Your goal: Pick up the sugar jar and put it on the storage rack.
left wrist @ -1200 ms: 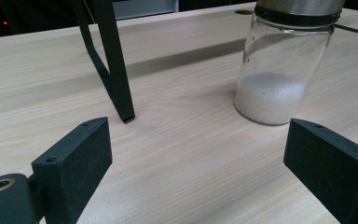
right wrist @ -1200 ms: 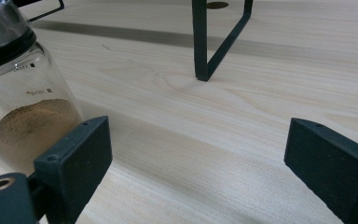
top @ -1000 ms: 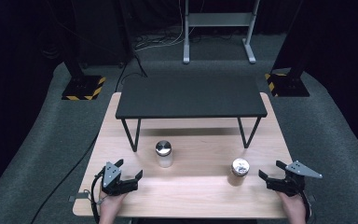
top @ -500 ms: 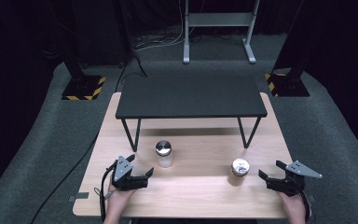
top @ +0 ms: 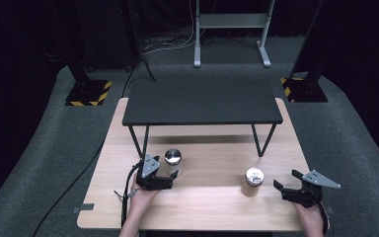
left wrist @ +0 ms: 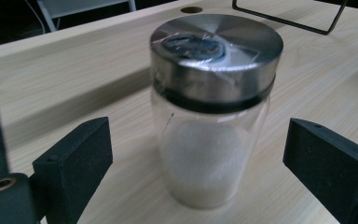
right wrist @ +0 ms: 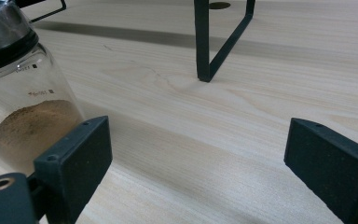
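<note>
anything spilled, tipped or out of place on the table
Nothing stands out. Both jars stand upright with lids on, the white-powder jar between the open left tool, the brown-powder jar beside the right tool; no spill.

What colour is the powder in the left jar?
White powder, clearest in the left gripper view.

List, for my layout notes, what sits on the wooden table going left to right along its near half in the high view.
Left gripper → jar of white powder → jar of brown powder → right gripper.
</note>
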